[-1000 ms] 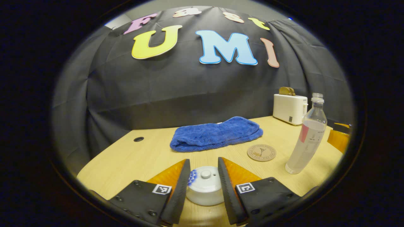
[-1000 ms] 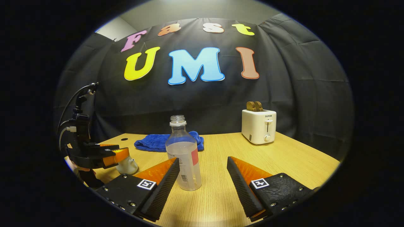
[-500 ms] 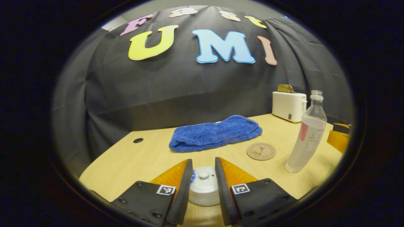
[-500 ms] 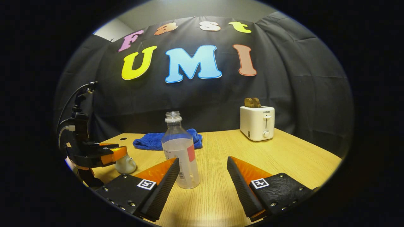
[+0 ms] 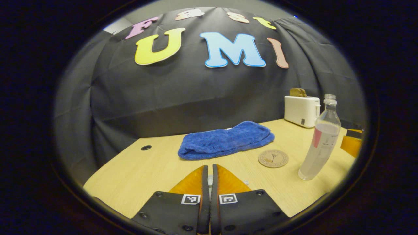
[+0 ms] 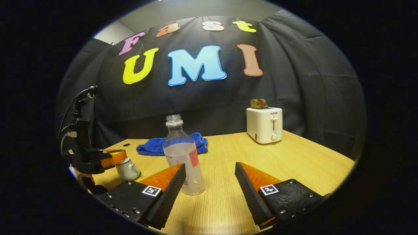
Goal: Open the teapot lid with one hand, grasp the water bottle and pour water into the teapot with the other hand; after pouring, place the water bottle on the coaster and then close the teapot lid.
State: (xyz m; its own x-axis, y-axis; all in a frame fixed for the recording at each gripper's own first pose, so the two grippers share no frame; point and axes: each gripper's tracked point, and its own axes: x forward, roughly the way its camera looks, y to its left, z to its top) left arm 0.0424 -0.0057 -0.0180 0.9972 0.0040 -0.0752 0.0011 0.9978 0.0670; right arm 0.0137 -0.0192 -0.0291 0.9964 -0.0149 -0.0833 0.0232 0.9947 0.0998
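My left gripper (image 5: 209,168) has its fingers pressed together around the knob of the white teapot lid (image 5: 210,179), of which a thin sliver shows between them. In the right gripper view that gripper (image 6: 112,156) sits on top of the small white teapot (image 6: 128,169), spout pointing right. The clear, uncapped water bottle (image 5: 320,143) stands upright, partly filled, to the right of the round wooden coaster (image 5: 273,158). My right gripper (image 6: 210,168) is open, and the bottle (image 6: 183,160) stands just beyond its left finger, outside the jaws.
A folded blue towel (image 5: 225,139) lies mid-table behind the teapot. A white toaster (image 6: 264,125) with bread in it stands at the back right. The wooden table (image 6: 294,160) has a cable hole (image 5: 146,148) near its far left edge.
My left gripper has closed from wide open around the teapot to shut on the lid's knob. The right gripper has drifted slightly right, staying open; the bottle has not moved.
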